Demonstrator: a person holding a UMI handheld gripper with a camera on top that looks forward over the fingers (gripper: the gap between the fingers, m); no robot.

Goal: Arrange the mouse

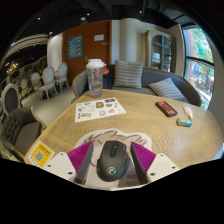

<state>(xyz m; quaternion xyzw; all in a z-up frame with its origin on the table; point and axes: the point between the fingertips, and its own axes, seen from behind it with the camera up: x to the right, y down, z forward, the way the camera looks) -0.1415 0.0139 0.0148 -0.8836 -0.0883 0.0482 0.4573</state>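
Observation:
A black computer mouse (114,160) with a scroll wheel and a small round logo sits between my gripper's (112,150) two fingers. The pink pads (82,157) press against its left and right sides, so the gripper is shut on it. The mouse is over the near edge of a round wooden table (140,125). Its underside is hidden, so I cannot tell whether it rests on the table or is lifted.
On the table beyond the fingers lie a printed sheet (100,109), a tall clear bottle (95,76), a dark red flat object (165,107) and a white-green item (185,120). A yellow card (40,153) lies near left. A sofa (140,78) stands behind.

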